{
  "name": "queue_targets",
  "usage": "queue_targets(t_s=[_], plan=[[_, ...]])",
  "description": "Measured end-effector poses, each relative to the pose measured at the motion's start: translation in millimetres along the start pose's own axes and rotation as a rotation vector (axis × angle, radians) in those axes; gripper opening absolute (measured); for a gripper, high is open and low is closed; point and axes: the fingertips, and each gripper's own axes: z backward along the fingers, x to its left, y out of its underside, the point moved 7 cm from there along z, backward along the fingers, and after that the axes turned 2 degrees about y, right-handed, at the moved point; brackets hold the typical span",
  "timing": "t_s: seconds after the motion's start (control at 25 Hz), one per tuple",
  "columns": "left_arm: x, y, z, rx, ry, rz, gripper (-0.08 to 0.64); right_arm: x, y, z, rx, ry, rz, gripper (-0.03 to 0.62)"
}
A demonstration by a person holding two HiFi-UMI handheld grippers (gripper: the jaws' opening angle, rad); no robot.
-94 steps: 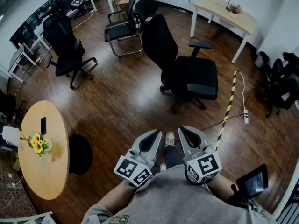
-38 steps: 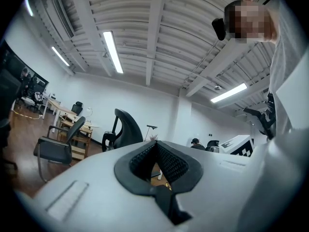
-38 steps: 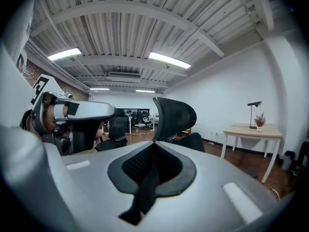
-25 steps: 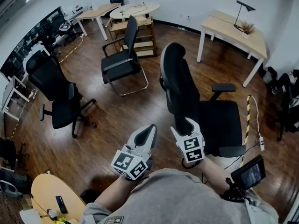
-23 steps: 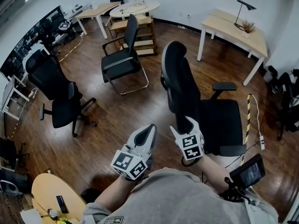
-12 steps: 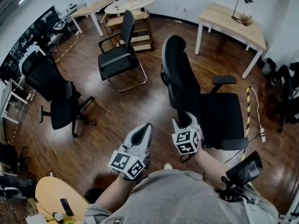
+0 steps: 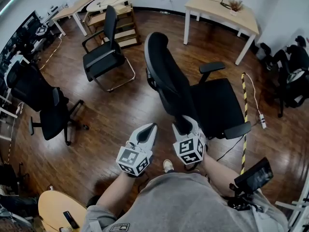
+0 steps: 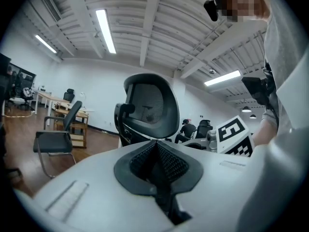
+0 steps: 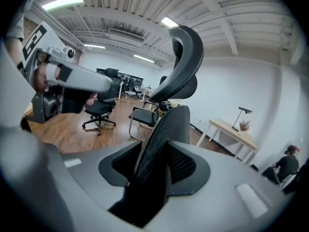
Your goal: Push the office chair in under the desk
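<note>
**Right tongs closing on the chair back, left tongs shut and idle**

Your right tongs are down at the lower edge of the office chair, right on its black mesh backrest. In the right gripper view that backrest edge stands up between the two jaws. They're closing on it, but a strip of the right-hand pad shows bare, so it isn't a firm clamp.

Your left tongs sit just beside the right ones, on their left. Their jaws are pressed together with nothing between them. In the left gripper view the chair's back rises just past their tip, not touching.

The chair's seat and armrests stretch away from the right tongs, ahead and to the right, out on the wood floor. The pale wooden surface with a small plant on it is well ahead of both tongs, beyond the chair. The chair stands well apart from it, not tucked under.
</note>
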Motion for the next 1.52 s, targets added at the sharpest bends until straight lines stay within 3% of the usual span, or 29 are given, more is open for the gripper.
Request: queue_targets(t_s=[0.2, 0.44, 0.92, 1.52], plan=[[-27.9, 27.6, -24.9, 0.065, 0.088, 0.017, 0.003, -3.0, 20.0, 35.9, 0.000, -0.014, 0.025, 0.161], [-58.4, 54.6, -41.9, 0.135, 0.138, 0.005, 0.003, -15.1, 52.2, 85.0, 0.008, -0.046, 0.035, 0.147], [-135.9, 84.2, -52.4, 0.200, 0.167, -0.025, 0.003, -61.8, 122.9, 174.3, -0.025, -0.176, 0.135, 0.140], [-174.6, 93.0, -46.9, 0.246, 0.212, -0.086, 0.003, -140.7, 187.4, 236.7, -0.042, -0.402, 0.232, 0.141]])
